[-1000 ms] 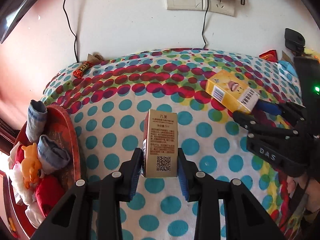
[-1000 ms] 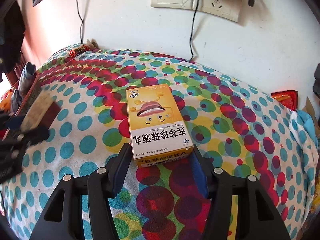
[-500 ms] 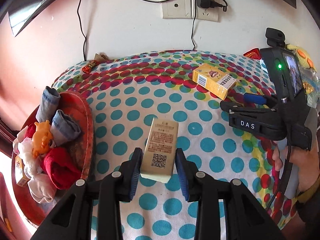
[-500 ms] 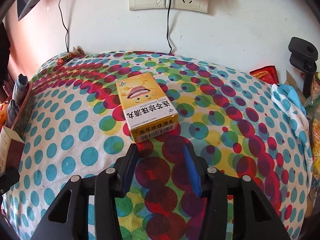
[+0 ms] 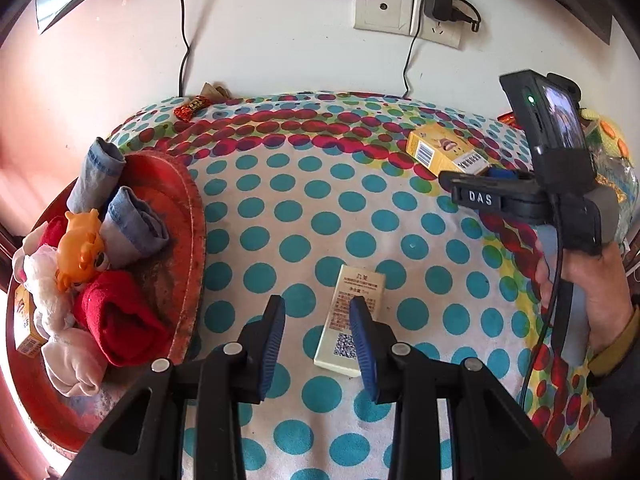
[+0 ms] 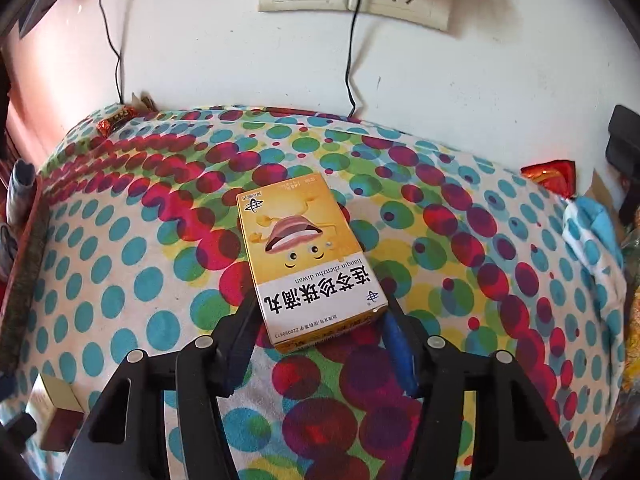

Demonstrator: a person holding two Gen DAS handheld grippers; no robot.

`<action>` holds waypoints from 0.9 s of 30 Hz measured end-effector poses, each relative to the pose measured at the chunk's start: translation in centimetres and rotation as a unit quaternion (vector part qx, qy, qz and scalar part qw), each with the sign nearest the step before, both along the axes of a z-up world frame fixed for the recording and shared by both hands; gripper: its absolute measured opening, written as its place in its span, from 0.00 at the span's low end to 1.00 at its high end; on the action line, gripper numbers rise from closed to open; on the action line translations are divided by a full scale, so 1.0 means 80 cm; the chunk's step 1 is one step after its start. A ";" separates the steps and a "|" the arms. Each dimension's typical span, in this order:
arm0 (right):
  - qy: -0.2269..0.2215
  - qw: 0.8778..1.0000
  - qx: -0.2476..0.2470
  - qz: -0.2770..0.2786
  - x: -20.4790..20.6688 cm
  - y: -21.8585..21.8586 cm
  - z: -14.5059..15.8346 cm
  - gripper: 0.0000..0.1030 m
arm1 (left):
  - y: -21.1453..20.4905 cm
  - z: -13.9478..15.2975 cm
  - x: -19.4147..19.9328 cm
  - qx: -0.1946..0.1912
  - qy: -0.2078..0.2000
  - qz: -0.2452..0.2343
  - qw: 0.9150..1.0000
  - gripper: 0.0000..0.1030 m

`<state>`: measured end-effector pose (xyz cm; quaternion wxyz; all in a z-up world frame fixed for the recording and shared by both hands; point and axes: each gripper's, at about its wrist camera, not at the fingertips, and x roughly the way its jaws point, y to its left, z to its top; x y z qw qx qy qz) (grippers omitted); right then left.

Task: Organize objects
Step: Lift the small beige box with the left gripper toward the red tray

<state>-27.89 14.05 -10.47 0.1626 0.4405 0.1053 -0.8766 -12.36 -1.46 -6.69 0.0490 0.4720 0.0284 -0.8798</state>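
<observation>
The left tongs (image 5: 318, 330) stand apart and grip nothing; the beige box (image 5: 352, 320) lies flat on the polka-dot tabletop (image 5: 312, 208), partly behind their right finger. The right tongs (image 6: 320, 340) are spread around the near end of the yellow box (image 6: 304, 256), which lies on the cloth; whether they touch it is unclear. A red tray (image 5: 176, 216) of rolled socks sits at the left.
</observation>
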 end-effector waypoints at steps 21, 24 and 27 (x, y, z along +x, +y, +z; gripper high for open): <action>0.008 1.000 -0.017 -0.010 0.044 0.028 -0.003 0.54 | 0.040 -0.037 -0.014 -0.026 -0.030 -0.102 0.994 0.44; 0.008 1.000 -0.017 -0.010 0.044 0.028 -0.003 0.54 | 0.035 -0.038 -0.012 -0.015 -0.026 -0.091 0.995 0.28; 0.008 1.000 -0.017 -0.010 0.044 0.028 -0.003 0.54 | 0.034 -0.038 -0.009 -0.019 -0.027 -0.088 0.996 0.28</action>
